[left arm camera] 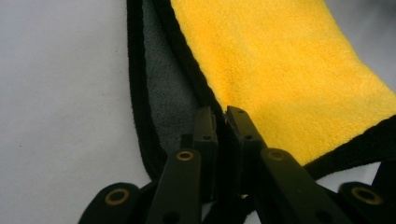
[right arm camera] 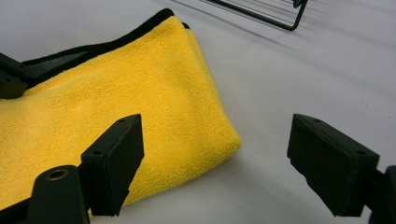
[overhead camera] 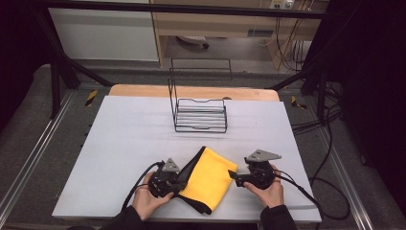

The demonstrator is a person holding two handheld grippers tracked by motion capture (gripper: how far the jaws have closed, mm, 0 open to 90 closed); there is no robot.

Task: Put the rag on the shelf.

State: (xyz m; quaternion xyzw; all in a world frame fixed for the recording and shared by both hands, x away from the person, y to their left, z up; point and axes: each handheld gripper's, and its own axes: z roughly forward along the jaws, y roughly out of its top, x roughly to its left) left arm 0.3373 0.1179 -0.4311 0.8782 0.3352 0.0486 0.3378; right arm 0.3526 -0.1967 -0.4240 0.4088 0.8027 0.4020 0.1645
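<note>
A folded yellow cloth [overhead camera: 209,179] with a black border and a grey underside lies on the white table [overhead camera: 124,143], low in the high view and just right of centre, between the two hands. The left gripper [overhead camera: 179,183] sits at the cloth's left edge; in the left gripper view its jaws are pressed together on the black hem [left arm camera: 223,135], pinching it. The right gripper [overhead camera: 233,176] rests just off the cloth's right edge; in the right gripper view its jaws stand spread wide, the cloth's corner [right arm camera: 205,135] between them but untouched. Higher in the high view, a black wire rack [overhead camera: 200,115] stands well apart from the cloth.
</note>
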